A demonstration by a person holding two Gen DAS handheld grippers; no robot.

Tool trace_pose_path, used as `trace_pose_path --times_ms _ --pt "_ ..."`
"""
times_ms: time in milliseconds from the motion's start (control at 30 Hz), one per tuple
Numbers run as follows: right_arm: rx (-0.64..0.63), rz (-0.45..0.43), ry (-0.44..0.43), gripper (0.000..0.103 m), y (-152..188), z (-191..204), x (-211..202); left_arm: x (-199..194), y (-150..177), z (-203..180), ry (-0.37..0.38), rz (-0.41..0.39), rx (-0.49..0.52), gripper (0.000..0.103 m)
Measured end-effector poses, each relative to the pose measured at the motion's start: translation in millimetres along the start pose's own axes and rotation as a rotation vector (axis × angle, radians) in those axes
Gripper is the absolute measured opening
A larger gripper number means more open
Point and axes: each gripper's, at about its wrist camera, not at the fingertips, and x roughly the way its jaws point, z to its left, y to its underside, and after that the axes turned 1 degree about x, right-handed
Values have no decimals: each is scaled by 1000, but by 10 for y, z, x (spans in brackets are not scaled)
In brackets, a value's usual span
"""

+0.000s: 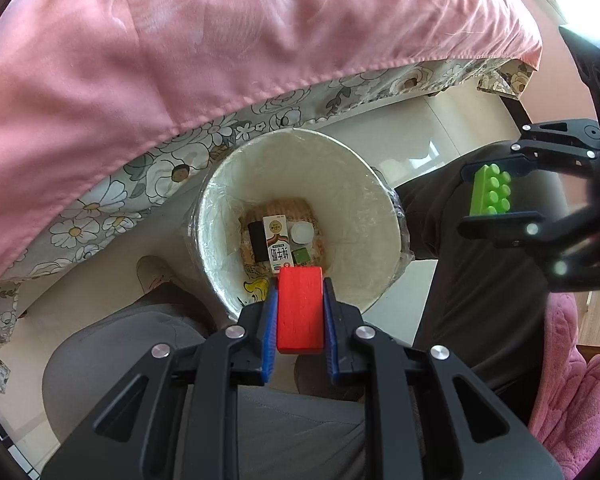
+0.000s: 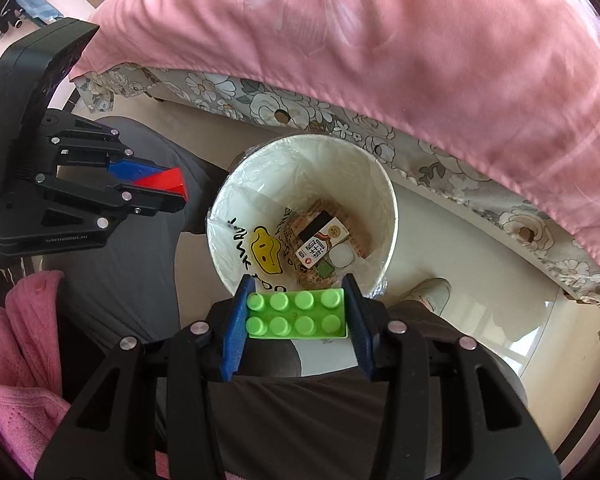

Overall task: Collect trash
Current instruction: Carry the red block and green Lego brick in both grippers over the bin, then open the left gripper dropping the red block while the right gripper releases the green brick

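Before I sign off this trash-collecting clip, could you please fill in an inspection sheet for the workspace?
Surface: pale glossy floor, bare where visible.
Job's things: lined white bin holding a milk carton, white lid and wrappers; red block; green studded brick.
Clutter: nothing seen outside the bin.
Grippers: left gripper shut on the red block; right gripper shut on the green studded brick; both near the bin's rim.
Cables: nothing seen.
Surroundings: pink quilt over a floral sheet; the person's legs beside the bin.
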Motion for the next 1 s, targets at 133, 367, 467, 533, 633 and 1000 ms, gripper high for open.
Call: trace_pose_path --times_ms 133,367,467,533,633,1000 --pt "46 34 -34 46 -55 -69 224 221 -62 52 28 29 -34 22" --pt "126 91 -82 46 -140 -164 575 579 -165 157 39 69 -84 22" --pt "148 125 -79 46 -175 -193 740 731 -209 239 52 85 -127 22" --pt "163 149 -81 46 -194 -212 863 819 -241 286 57 94 -151 22" --pt "181 186 -83 46 -215 -225 1037 966 -287 336 69 114 -188 22" --pt "301 285 -113 46 -285 -315 1603 1462 -402 463 102 201 -268 22"
